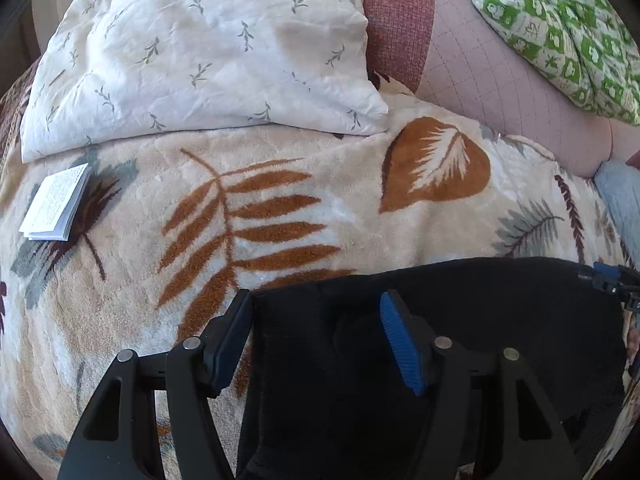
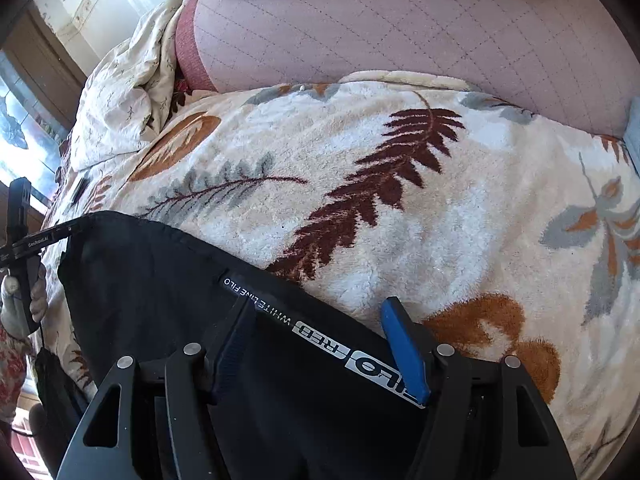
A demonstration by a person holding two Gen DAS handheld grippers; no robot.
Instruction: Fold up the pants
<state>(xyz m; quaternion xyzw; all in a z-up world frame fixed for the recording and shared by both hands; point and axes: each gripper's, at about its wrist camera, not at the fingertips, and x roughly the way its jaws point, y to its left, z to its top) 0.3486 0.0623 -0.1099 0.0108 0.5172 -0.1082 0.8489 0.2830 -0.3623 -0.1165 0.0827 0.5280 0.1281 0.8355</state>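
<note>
On blanket (image 1: 120, 320), both grippers, seemingly open, straddle black pants (image 1: 480, 320).

Both wrist cameras sit low and close over the bed, looking forward along their own fingers toward the headboard (image 2: 400, 28). Both views share the black pants (image 1: 440, 340) and leaf-patterned blanket (image 1: 280, 184).

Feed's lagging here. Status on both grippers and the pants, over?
Left gripper open, fingers straddling black pants. Right gripper open over the printed waistband. Pants flat on leaf blanket. Booklet far left, clear.
</note>
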